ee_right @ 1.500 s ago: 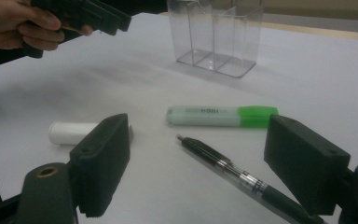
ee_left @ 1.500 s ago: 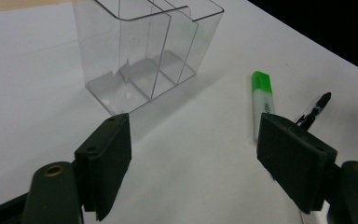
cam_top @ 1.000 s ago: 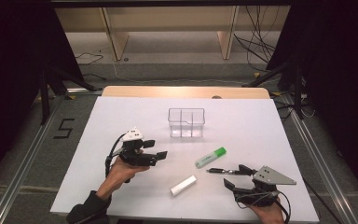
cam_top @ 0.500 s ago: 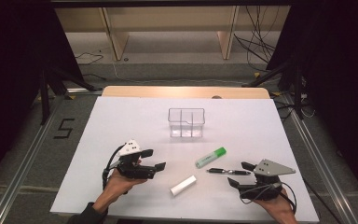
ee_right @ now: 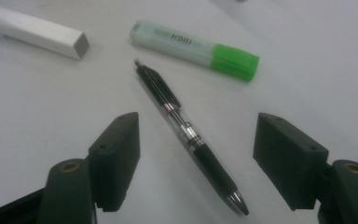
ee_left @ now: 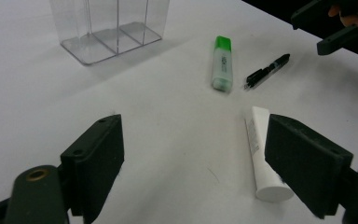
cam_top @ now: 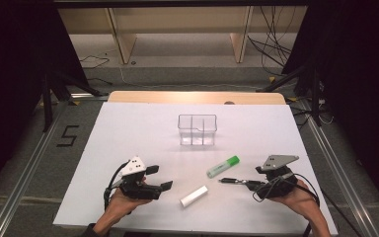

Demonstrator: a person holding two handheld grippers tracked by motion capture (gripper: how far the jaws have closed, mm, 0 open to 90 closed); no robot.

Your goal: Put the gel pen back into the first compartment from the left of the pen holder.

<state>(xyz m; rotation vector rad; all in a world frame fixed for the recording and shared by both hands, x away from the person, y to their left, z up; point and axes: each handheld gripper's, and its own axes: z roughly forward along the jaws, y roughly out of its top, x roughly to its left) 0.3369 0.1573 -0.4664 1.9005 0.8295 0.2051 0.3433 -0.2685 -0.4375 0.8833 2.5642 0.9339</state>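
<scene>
Three items lie on the white table (cam_top: 128, 128): a green-capped highlighter (cam_top: 223, 166), a black pen (cam_top: 232, 181) and a white tube (cam_top: 194, 196). My right gripper (cam_top: 250, 183) stands open low over the pen's near end. In the right gripper view the pen (ee_right: 186, 133) lies on the table between the spread jaws, untouched, with the right gripper (ee_right: 200, 140) astride it. Left of the tube, my left gripper (cam_top: 162, 177) is open and holds nothing. The left gripper view has the left gripper (ee_left: 198, 163) facing the tube (ee_left: 261, 154), which lies just inside its right jaw.
A clear plastic organiser (cam_top: 197, 129) with several compartments stands upright mid-table, beyond the three items. The highlighter (ee_left: 222, 63) and pen (ee_left: 266, 71) lie between the two grippers. The table's near edge runs just below both hands.
My left gripper has drawn back toward the near edge, still open. My right gripper has stayed over the pen with only a small shift. The three items have not moved.
</scene>
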